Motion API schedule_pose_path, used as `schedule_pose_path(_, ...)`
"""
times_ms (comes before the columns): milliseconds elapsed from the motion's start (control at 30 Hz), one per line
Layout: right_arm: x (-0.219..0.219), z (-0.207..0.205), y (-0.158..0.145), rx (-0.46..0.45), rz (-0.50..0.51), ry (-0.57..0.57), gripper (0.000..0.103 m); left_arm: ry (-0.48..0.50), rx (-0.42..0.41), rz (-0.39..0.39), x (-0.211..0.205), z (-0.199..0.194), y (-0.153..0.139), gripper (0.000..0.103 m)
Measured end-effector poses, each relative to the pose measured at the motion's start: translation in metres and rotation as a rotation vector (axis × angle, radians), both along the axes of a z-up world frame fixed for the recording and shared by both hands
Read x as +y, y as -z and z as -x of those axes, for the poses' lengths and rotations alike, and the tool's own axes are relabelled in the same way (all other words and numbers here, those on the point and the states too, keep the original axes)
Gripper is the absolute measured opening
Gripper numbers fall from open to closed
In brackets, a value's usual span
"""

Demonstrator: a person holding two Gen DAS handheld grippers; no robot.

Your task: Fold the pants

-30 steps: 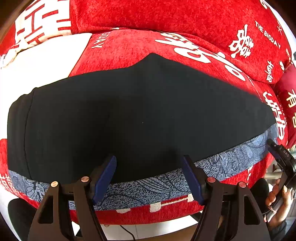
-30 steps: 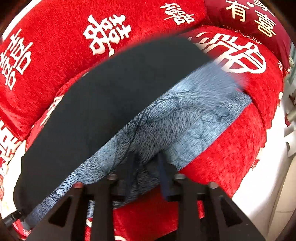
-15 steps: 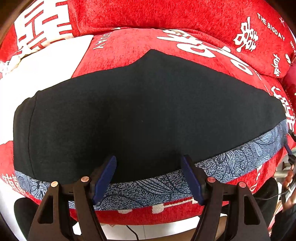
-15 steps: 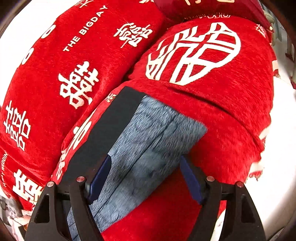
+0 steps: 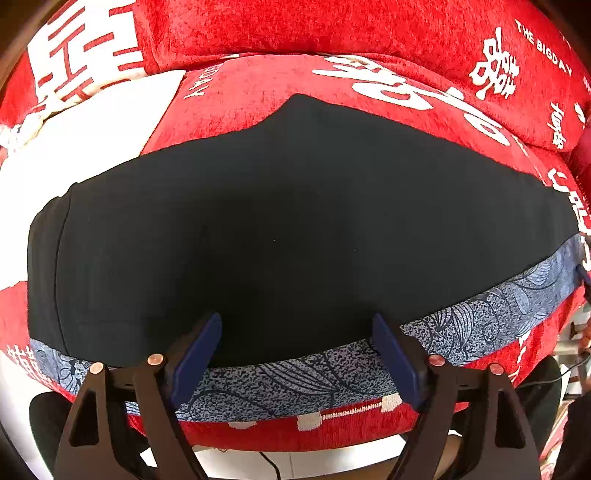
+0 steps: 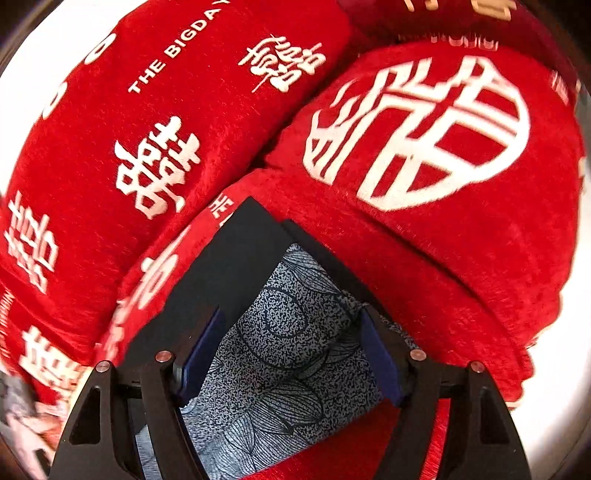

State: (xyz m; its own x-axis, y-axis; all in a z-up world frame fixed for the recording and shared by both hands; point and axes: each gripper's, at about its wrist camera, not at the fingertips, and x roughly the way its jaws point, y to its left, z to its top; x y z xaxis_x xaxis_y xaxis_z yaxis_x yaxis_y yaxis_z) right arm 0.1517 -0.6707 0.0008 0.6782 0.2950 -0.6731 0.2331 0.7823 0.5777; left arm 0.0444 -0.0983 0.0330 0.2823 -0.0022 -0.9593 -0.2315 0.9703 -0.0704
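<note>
left tongs (image 5: 295, 354): spread, nothing pinched, held over the near hem.
right tongs (image 6: 291, 350): spread, nothing pinched, held at the pants' right end.
pants (image 5: 280, 229): laid flat on red sofa cushion (image 5: 258, 88), long axis left-right, patterned blue band (image 5: 480, 314) nearest.
nearer end: judged reachable by the right tongs.

left wrist: looks forward and down between open fingers, close over the near edge of the pants (image 5: 295, 229), facing the sofa backrest (image 5: 332, 29) | right wrist: close at the pants' end, aimed along the patterned strip (image 6: 280, 332) | shared: pants, strip, red cushion cover (image 6: 461, 240)
</note>
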Motion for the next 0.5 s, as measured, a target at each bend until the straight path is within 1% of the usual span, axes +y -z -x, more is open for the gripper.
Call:
schedule_pose_path(33,-0.005,0.000,-0.001,-0.022,-0.052,-0.006,0.072,-0.001,-0.001,-0.001,0.000,0.000,0.000,0.084)
schedule_pose_path(67,-0.010,0.002,-0.002,-0.041,-0.093,-0.011,0.058,-0.003,-0.001,0.002,0.000,0.000,-0.001,0.084)
schedule_pose_path(100,-0.013,0.003,-0.003,-0.056,-0.128,-0.015,0.052,-0.007,-0.003,0.008,0.001,0.000,-0.001,0.084)
schedule_pose_path(133,-0.016,0.002,-0.002,-0.056,-0.147,-0.018,0.051,-0.008,-0.004,0.010,0.001,0.000,-0.001,0.084)
schedule_pose_path(200,-0.017,-0.003,0.004,-0.012,-0.147,-0.028,0.048,-0.005,-0.004,0.005,0.001,0.000,-0.001,0.084)
schedule_pose_path(300,-0.014,-0.004,0.009,0.001,-0.151,-0.052,0.048,-0.005,-0.005,0.007,0.001,0.001,0.000,0.084)
schedule_pose_path(367,-0.012,-0.006,0.016,0.023,-0.160,-0.042,0.047,-0.005,-0.002,0.005,0.001,0.000,0.000,0.084)
schedule_pose_path(400,-0.012,-0.004,0.017,0.011,-0.176,-0.022,0.047,-0.003,-0.002,0.004,0.001,0.000,0.000,0.084)
schedule_pose_path(467,-0.015,-0.008,0.021,-0.007,-0.215,0.004,0.052,-0.002,-0.002,0.003,0.001,0.000,0.000,0.084)
schedule_pose_path(500,-0.016,-0.009,0.022,-0.012,-0.230,0.013,0.052,-0.001,0.001,0.000,0.000,0.000,0.000,0.084)
